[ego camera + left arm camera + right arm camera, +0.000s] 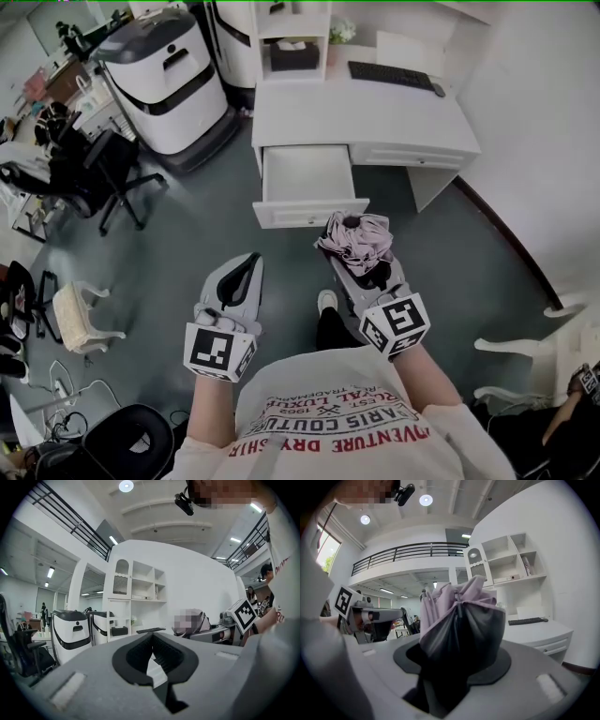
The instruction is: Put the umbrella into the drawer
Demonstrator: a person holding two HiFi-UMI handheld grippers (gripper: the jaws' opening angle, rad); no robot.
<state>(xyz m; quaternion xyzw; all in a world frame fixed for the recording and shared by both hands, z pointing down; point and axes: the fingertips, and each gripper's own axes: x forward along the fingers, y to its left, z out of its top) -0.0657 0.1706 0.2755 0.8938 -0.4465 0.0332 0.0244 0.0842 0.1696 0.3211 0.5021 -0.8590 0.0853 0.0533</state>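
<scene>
While I stand before the white surface (375, 117), my right tool (359, 261) holds the folded umbrella (356, 236), its jaws pressed on the dark lower part and the pink cloth bunched above them. The umbrella is over the floor, just in front of the right front corner of the open drawer (305, 173). My left tool (251, 264) is narrow, its jaws together and empty.

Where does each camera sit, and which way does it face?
Head view: on the head, steeply down at the open drawer; left gripper, right gripper, shirt show.
Left gripper view: on that gripper, level toward the shelves; empty jaws show.
Right gripper view: on that gripper, along jaws shut on the umbrella.
Shared: umbrella in all three.
</scene>
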